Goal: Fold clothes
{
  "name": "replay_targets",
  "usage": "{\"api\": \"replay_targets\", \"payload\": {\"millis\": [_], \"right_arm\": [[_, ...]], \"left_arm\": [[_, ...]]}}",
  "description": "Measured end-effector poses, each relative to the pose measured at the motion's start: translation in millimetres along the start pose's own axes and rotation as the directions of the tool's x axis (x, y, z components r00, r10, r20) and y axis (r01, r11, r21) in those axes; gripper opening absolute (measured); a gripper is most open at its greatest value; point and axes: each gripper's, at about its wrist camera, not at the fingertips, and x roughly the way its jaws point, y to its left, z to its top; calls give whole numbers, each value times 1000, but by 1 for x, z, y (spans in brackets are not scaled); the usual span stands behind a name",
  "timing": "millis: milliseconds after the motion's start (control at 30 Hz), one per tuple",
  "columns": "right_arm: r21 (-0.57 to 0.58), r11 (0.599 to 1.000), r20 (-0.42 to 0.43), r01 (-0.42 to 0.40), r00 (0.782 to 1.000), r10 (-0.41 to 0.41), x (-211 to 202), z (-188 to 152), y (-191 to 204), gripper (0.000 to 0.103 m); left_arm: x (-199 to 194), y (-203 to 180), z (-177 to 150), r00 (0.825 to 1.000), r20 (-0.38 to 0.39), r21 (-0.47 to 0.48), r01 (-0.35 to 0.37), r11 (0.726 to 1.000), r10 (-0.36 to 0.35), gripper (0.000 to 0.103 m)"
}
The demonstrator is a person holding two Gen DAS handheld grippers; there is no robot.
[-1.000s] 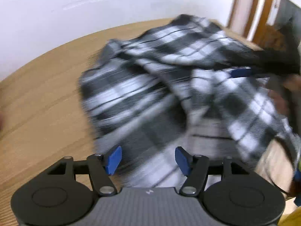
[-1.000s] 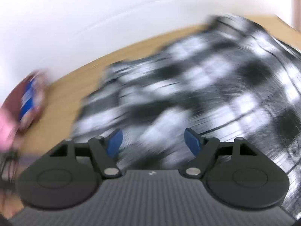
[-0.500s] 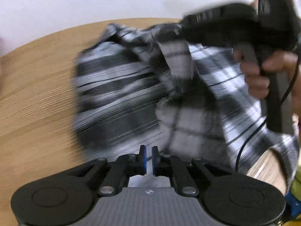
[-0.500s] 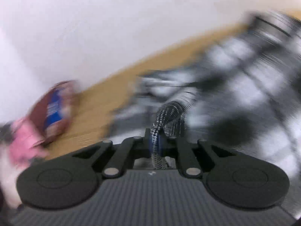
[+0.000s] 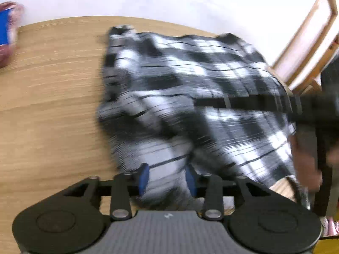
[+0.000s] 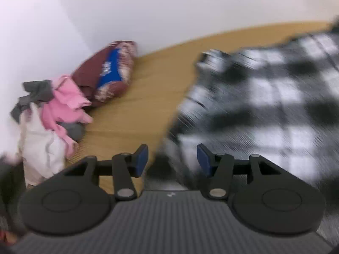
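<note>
A black-and-white plaid shirt (image 5: 190,97) lies spread on the wooden table (image 5: 48,110); it also shows in the right wrist view (image 6: 271,105). My left gripper (image 5: 167,178) is open, its blue pads just above the shirt's near edge, with nothing held. My right gripper (image 6: 172,162) is open and empty over the shirt's left near edge. In the left wrist view the right gripper's black body (image 5: 307,103) reaches over the shirt from the right, held by a hand (image 5: 305,165). Both views are motion-blurred.
A pile of clothes lies at the table's far left against the white wall: a maroon and blue garment (image 6: 108,72), a pink one (image 6: 65,103), white and grey ones (image 6: 40,146). A wooden frame (image 5: 307,42) stands beyond the table's right edge.
Half a second ago both grippers were shut, the right on a fold of the shirt. Now both are open and the shirt lies flatter. The right gripper has drawn back to the left.
</note>
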Motion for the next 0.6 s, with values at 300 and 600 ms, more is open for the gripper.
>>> {"api": "replay_targets", "payload": {"millis": [300,600], "right_arm": [[48,984,-43,171,985,-169,-29,-58,-25,55],[117,970,-20,211,977,-210,-39,-59,-38,55]], "left_arm": [[53,-42,11,998,-64,225,1,974,13,38],[-21,-40,-17,993,3,170,-116,979,118,4]]}}
